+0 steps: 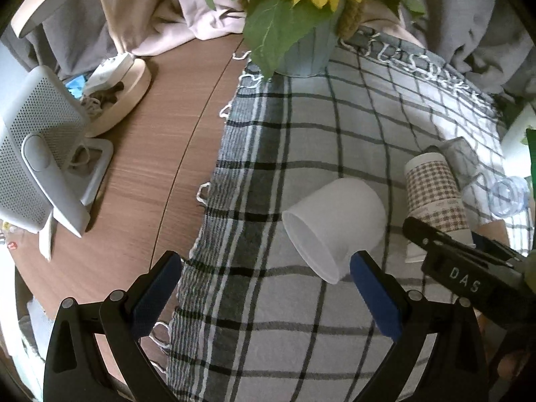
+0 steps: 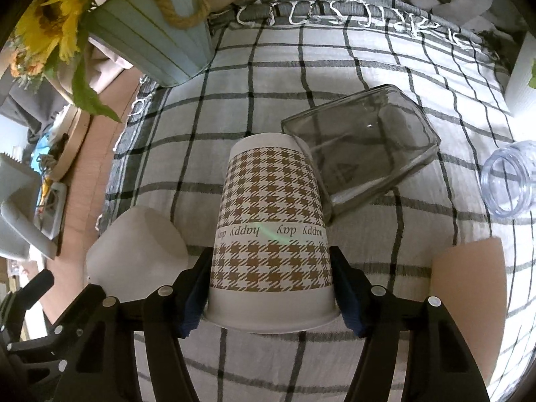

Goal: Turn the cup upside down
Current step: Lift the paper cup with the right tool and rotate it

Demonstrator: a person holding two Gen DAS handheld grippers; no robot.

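A houndstooth paper cup (image 2: 271,231) printed "happy day" stands upside down on the plaid cloth, rim down, base up. My right gripper (image 2: 271,288) is shut on it, pads on both sides near the rim. It also shows in the left wrist view (image 1: 433,194). A white plastic cup (image 1: 331,224) lies on its side just ahead of my open, empty left gripper (image 1: 264,278); its mouth faces the gripper and its rim is close to the right fingertip (image 1: 360,261). The white cup also shows in the right wrist view (image 2: 137,251).
A blue flower pot with sunflowers (image 1: 301,47) stands at the back. A clear square glass (image 2: 365,147) lies tilted behind the paper cup. A clear plastic jar (image 2: 509,181) and a tan cup (image 2: 469,278) are at the right. A white fan (image 1: 37,167) stands on the wooden table (image 1: 160,134) at the left.
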